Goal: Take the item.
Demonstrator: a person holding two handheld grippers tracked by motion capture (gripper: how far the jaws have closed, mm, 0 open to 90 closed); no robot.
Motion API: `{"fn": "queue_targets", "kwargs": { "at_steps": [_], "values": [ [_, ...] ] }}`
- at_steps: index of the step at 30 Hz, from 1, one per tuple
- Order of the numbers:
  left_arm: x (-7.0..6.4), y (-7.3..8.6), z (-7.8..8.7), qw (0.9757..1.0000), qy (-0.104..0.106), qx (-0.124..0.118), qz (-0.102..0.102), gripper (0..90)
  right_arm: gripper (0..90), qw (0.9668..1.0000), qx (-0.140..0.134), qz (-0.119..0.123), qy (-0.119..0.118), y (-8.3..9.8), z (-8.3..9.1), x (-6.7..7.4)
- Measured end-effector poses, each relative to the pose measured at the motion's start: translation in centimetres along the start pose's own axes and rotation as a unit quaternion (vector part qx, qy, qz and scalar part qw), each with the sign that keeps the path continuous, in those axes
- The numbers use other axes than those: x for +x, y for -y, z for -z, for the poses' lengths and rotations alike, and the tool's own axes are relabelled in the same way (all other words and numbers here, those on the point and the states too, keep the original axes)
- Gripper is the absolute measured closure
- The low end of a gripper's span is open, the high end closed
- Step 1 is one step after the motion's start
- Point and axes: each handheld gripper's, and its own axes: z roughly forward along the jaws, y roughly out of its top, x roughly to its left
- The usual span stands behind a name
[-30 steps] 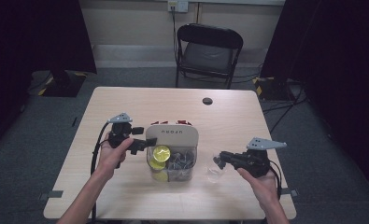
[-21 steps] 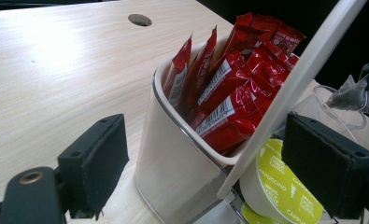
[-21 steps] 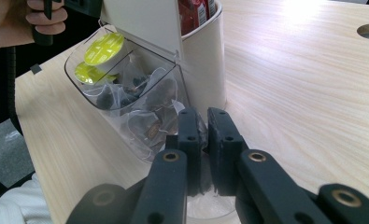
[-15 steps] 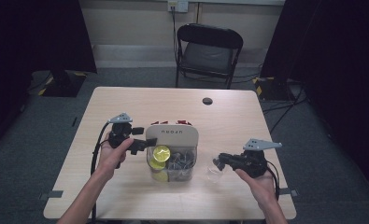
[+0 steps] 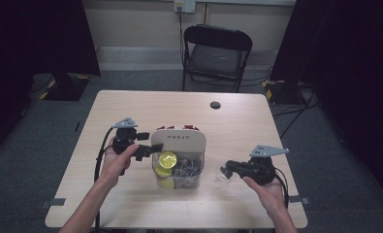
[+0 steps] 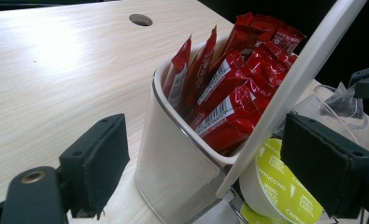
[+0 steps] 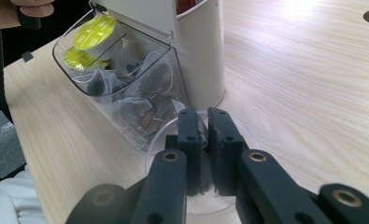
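A white organiser [image 5: 179, 140] stands mid-table with red sachets [image 6: 238, 79] in its back tub and yellow capsules [image 5: 167, 158] and tea bags in its clear front bin [image 7: 126, 88]. My left gripper [image 5: 148, 145] is at the organiser's left corner. Its jaws stand open [image 6: 205, 126] on either side of the tub wall and the tilted white lid [image 6: 308, 56], apart from both. To the right, my right gripper [image 5: 226, 169] is shut on a clear-wrapped tea bag [image 6: 342, 99]. That gripper [image 7: 202, 114] holds it just over a clear cup [image 7: 247, 135].
A cable hole [image 5: 215, 105] sits near the table's far edge. A black folding chair [image 5: 215, 53] stands beyond the table. Bare wood lies right of the cup and at the table's left [image 5: 87, 145]. A hand grips the left gripper's handle [image 7: 30, 9].
My right gripper has shifted slightly left, closer over the clear cup. The left gripper and the organiser have stayed put.
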Motion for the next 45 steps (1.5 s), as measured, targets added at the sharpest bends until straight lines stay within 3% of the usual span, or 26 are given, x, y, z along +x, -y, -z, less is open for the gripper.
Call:
{"fn": "queue_targets", "kwargs": {
  "at_steps": [25, 45],
  "values": [
    [0.0, 0.0, 0.0, 1.0000, 0.001, 0.001, 0.001, 15.1, 78.3, 0.9998, -0.015, -0.010, 0.004, -0.1, 0.4, -0.1],
    [0.0, 0.0, 0.1, 1.0000, -0.003, 0.004, -0.001, 15.1, 72.9, 0.9983, -0.037, -0.019, 0.041, 0.1, 1.9, -0.8]
  ]
}}
